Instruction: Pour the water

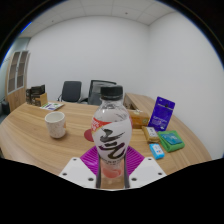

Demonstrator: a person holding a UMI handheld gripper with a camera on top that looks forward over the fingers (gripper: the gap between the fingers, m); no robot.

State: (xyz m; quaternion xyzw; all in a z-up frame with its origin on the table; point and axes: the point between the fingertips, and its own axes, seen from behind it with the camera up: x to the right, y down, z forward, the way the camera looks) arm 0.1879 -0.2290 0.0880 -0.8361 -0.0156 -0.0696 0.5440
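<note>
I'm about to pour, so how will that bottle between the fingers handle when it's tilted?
The bottle is tall and narrow, so probably tippy. Its clear plastic wall likely flexes under squeeze. The cap looks on, so it shouldn't spill yet. The gripper appears clamped on it.

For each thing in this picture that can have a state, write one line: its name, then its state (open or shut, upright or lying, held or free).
gripper: shut on the bottle, pads pressing its sides
bottle: upright, cap on, held between the fingers
mug: upright on the table, free, beyond the fingers
purple box: standing on edge, free
table: wooden, bearing the mug and boxes
office chairs: behind the table, unoccupied
</note>
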